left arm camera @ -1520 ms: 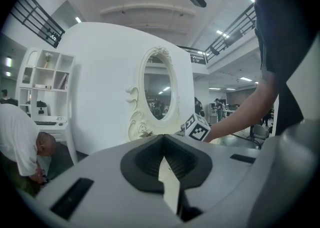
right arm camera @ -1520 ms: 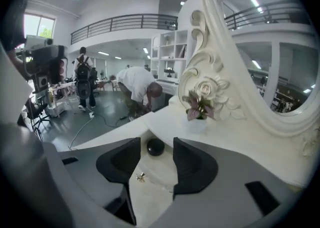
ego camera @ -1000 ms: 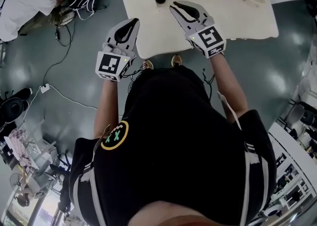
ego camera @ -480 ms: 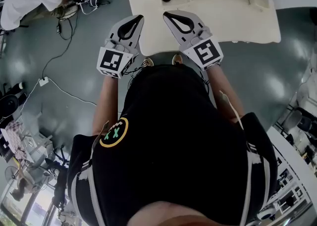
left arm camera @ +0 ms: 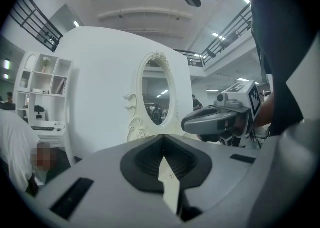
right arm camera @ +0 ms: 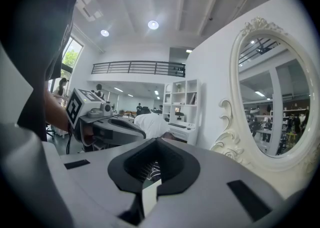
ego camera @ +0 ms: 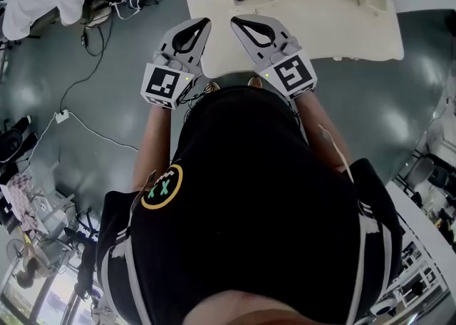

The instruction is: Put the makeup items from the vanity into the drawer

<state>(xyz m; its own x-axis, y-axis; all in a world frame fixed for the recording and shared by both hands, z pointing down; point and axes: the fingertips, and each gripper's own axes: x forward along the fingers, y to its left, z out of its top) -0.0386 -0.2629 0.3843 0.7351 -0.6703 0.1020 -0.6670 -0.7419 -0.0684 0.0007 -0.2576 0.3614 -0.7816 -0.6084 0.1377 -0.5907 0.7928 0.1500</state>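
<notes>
While we are clenching the left gripper (ego camera: 203, 24) and right gripper (ego camera: 236, 21) empty, we are risking jabbing the vanity (ego camera: 342, 31) by reaching unopened.

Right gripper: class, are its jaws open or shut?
Shut. In its own view the right gripper shows both tips meeting, with nothing held between them.

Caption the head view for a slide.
Left gripper and right gripper, shut and empty, side by side before the white vanity.
</notes>
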